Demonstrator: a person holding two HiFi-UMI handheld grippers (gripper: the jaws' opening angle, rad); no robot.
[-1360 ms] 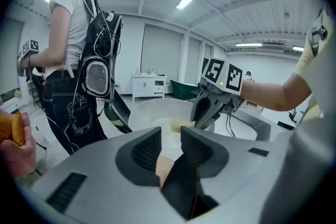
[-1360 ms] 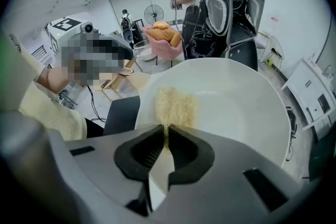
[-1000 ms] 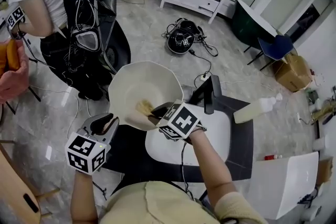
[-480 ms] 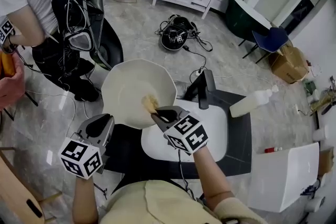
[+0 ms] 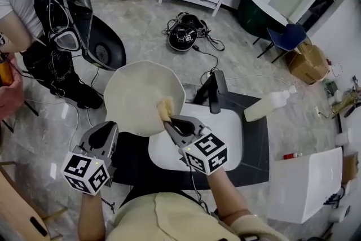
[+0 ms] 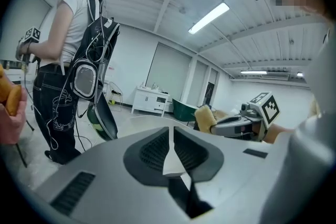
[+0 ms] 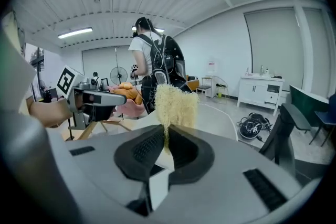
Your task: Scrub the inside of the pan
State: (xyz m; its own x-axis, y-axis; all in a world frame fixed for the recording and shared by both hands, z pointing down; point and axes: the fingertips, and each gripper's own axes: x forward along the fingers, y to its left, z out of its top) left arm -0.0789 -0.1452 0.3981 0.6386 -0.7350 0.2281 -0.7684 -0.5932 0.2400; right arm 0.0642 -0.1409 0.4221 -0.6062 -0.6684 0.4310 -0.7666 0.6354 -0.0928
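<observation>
Pan [image 5: 138, 96]: cream, tilted, held left of the white sink [image 5: 228, 141].
Left gripper [image 5: 109, 128] [image 6: 171, 152]: jaws just closing, nearly together, nipping the pan's near edge.
Right gripper [image 5: 172, 121] [image 7: 165, 141]: clamped on 1 yellow sponge [image 5: 165, 108] [image 7: 176, 105] at the pan's right inner side.

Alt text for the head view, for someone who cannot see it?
Seen from above, the right claw holds a yellow scrubber against the inside of a cream pan beside a white sink. The left claw, its jaws just closed further, grips the pan's near edge.
</observation>
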